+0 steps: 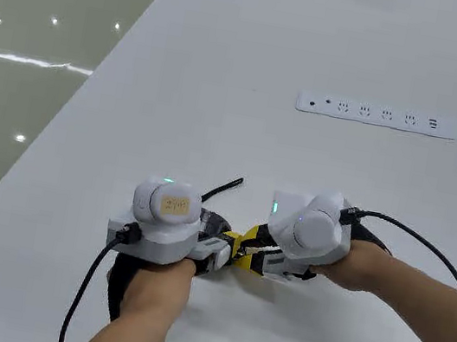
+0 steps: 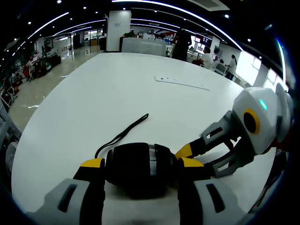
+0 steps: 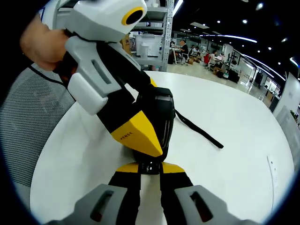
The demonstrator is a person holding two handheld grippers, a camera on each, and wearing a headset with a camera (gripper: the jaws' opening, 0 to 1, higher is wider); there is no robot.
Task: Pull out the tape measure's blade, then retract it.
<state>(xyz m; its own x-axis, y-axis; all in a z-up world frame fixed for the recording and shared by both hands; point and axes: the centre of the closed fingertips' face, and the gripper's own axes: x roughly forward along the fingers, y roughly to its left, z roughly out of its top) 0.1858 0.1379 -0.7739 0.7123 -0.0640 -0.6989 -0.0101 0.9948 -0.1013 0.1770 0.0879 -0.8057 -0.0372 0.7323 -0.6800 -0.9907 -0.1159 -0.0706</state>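
In the head view, the left gripper and right gripper are meeting nose to nose on the white table, each in a hand. The black tape is sitting at the left gripper's jaw end, just in front of the right one. Its strap is trailing away beyond both grippers. A power strip is lying well ahead of them.

In the left gripper view, the left gripper is standing about half open and clamping the tape by its two flat sides, with the case lying broadside across the jaws. The strap is running forward and slightly right. The right gripper is reaching in from the right and touching the case's right edge.

In the right gripper view, the right gripper is nearly closed and pinching the small dark tip at the case's near edge. The tape is sitting straight ahead of these jaws and touching them, its mouth facing them. The strap is pointing off right, and the left gripper is coming in from the upper left.
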